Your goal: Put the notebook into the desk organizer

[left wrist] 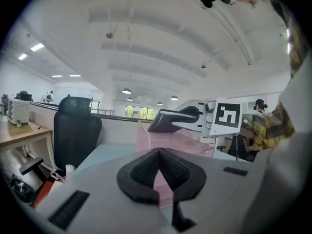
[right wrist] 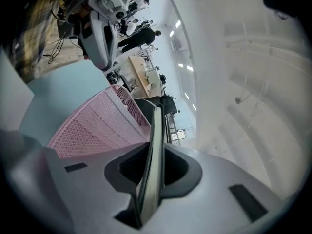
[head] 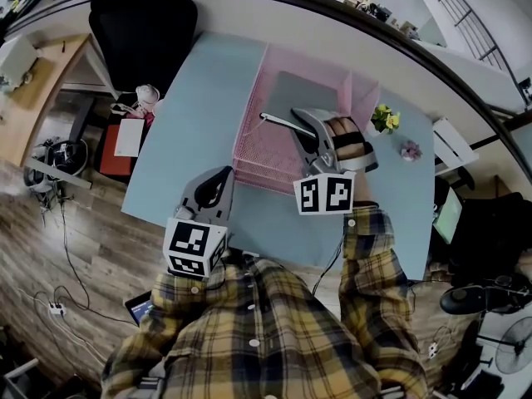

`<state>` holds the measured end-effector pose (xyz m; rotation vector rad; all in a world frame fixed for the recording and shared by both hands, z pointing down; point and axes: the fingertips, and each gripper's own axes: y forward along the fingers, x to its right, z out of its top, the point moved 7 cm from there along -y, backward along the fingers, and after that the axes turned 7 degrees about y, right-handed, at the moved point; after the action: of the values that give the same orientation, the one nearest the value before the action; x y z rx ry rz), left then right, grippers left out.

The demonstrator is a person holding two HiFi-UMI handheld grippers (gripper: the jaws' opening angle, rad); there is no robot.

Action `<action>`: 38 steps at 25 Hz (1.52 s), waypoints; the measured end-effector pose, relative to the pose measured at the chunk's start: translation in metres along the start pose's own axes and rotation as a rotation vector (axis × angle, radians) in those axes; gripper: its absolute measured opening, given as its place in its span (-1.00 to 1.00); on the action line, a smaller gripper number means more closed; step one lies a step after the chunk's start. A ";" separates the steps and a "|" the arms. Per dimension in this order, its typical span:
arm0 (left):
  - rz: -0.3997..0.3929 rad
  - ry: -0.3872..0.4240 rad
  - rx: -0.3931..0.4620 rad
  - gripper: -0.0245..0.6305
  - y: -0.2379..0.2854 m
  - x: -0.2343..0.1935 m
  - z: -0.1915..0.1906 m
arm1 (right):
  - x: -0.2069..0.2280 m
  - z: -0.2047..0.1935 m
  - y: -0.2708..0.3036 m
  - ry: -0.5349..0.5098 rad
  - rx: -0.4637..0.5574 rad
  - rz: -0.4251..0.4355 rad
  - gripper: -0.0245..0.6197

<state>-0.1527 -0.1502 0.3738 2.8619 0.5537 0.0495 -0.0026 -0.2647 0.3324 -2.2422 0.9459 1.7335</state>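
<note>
Right tongs [right wrist: 152,172] clenched on the notebook [right wrist: 154,140], edge-on, held over the pink wire-mesh organizer [head: 258,152] at centre of the head view, on the pale blue desk [head: 191,123]. Left tongs [left wrist: 160,174] pinched together and empty, lower left. We judge the notebook thin, light and a bit floppy, with a smooth grey cover; best pinched deep at one edge.

The desk organizer [head: 268,152] is pink mesh, apparently painted metal, on a smooth matt pale-blue table [head: 195,140]. The notebook [right wrist: 155,130] has a matt grey cover. The left gripper [left wrist: 159,152] is smooth grey plastic with rough black pads [left wrist: 144,172]; the floor [head: 91,248] is wood-grained.
</note>
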 end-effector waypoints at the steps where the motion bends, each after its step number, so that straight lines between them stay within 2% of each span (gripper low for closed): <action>1: -0.001 -0.001 0.000 -0.94 0.000 0.000 0.000 | -0.002 0.000 0.002 -0.017 -0.006 0.013 -0.72; 10: 0.000 -0.006 -0.004 -0.94 -0.002 0.001 -0.003 | -0.018 -0.007 0.010 -0.092 -0.068 0.176 -0.66; 16: -0.001 -0.007 -0.001 -0.94 -0.004 0.003 -0.004 | -0.026 -0.014 0.018 -0.084 -0.146 0.303 -0.36; 20: -0.006 -0.009 -0.003 -0.94 -0.007 0.003 -0.005 | -0.033 -0.019 0.020 -0.083 -0.200 0.396 -0.25; 27: -0.010 -0.008 -0.005 -0.94 -0.010 0.003 -0.005 | -0.032 -0.019 0.017 -0.039 -0.219 0.432 -0.23; 32: -0.018 -0.009 -0.005 -0.94 -0.010 0.004 -0.006 | -0.028 -0.016 0.011 0.032 -0.217 0.488 -0.08; 38: -0.024 -0.008 -0.004 -0.94 -0.012 0.006 -0.005 | -0.028 -0.014 0.001 0.057 -0.221 0.506 -0.05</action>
<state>-0.1521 -0.1364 0.3761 2.8502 0.5850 0.0357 0.0047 -0.2614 0.3627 -2.3358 1.5089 2.0674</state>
